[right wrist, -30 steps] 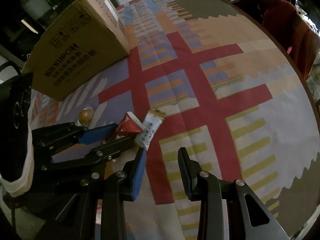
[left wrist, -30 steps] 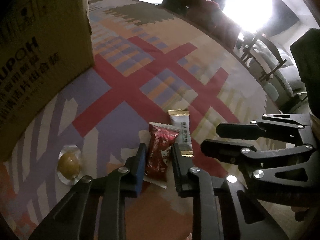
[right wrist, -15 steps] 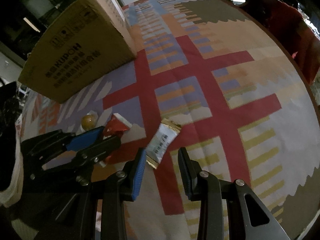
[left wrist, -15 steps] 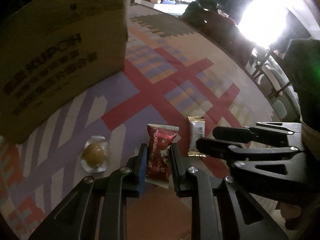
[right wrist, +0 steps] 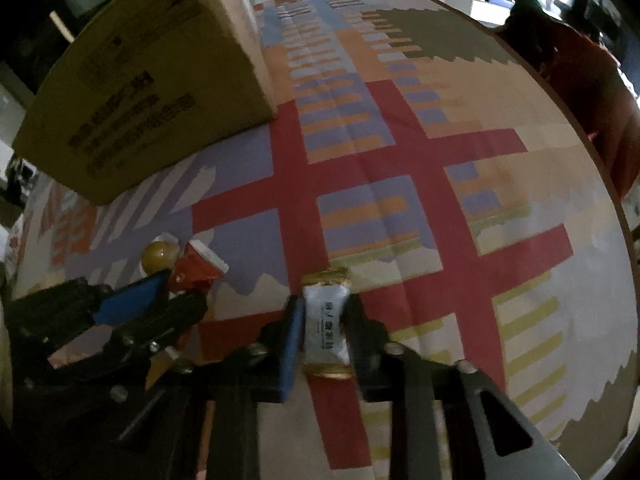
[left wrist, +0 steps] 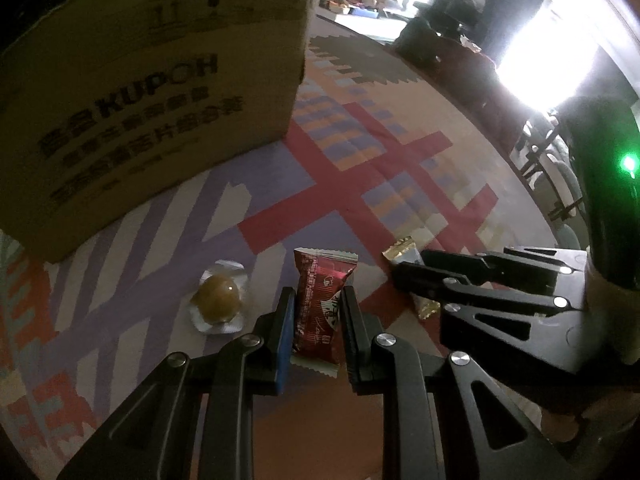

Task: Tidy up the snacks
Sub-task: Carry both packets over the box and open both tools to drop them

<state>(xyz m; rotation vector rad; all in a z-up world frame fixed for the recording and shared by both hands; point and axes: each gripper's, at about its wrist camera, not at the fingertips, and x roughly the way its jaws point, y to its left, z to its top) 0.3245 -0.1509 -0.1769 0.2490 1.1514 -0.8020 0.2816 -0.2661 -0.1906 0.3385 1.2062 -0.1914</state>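
Patterned tablecloth (right wrist: 400,128): right hand-held gripper (right wrist: 325,320) newly pinching white snack (right wrist: 324,322), left hand-held gripper (left wrist: 318,308) still pinching red snack (left wrist: 320,300).

Both views dim on my end, room mostly dark. The only strong light is a blown-out window (left wrist: 548,52) at upper right of the left wrist view, glaring white. Cardboard box (left wrist: 140,100) lettering is soft and smeared. Heavy fisheye bending, black corners. Right wrist view is murkier; the tablecloth (right wrist: 400,168) colours look muddy and my near tongs are blurred.
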